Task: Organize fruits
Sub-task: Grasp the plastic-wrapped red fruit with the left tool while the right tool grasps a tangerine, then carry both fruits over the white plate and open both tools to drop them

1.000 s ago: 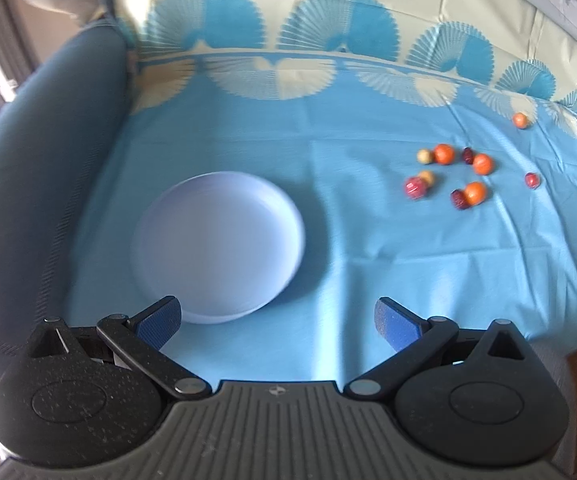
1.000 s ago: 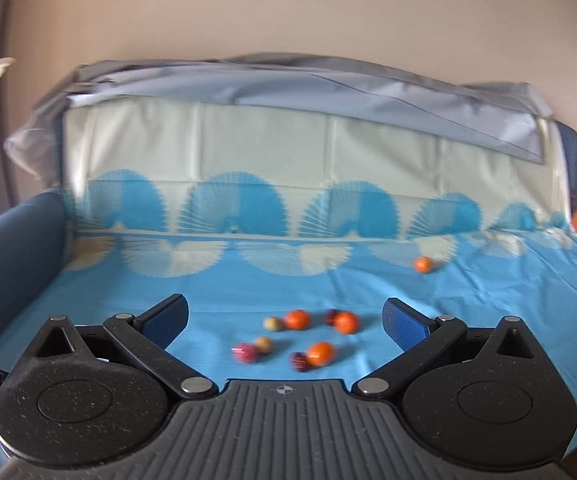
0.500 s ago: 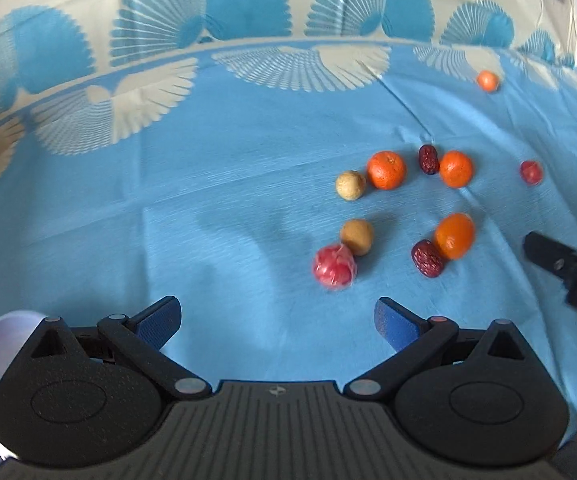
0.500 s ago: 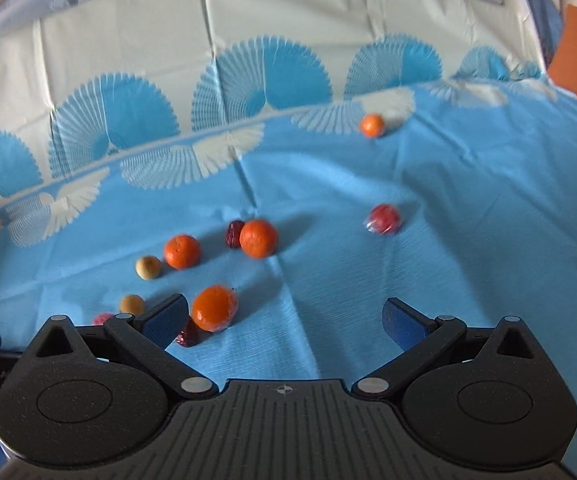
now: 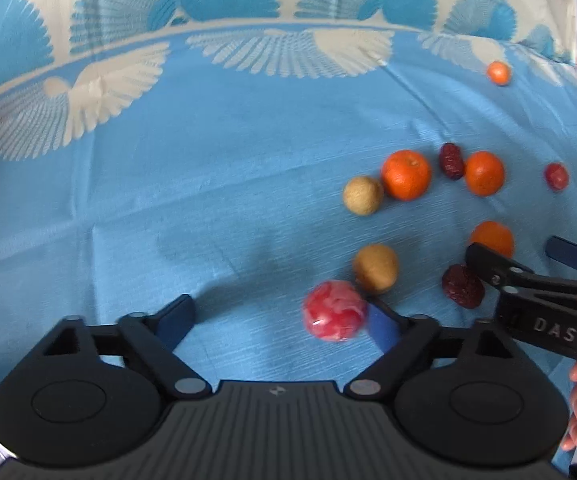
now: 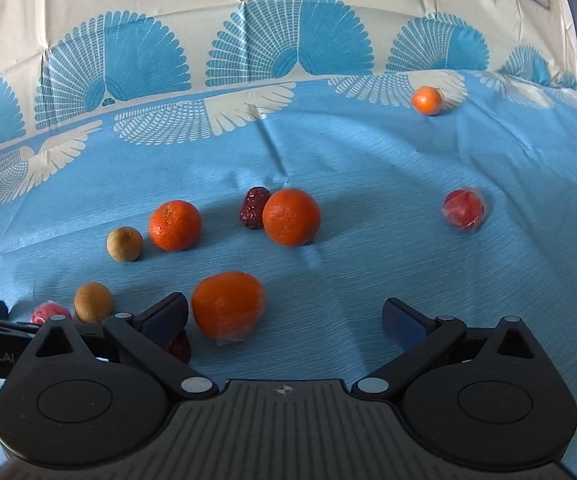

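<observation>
Fruits (image 6: 227, 305) small, round, orange, red, tan.

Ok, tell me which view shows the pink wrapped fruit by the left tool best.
The left wrist view. There the pink wrapped fruit lies whole and close, just inside the right-hand finger of the open left tool. In the right wrist view only a sliver of it peeks out behind the other tool's arm.

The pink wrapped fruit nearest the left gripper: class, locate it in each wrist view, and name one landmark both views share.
Left wrist view: pink wrapped fruit low, centre-right, by the right-hand fingertip.
Right wrist view: pink wrapped fruit at the lower left edge, partly hidden.
Shared landmark: the tan round fruit beside it.
</observation>
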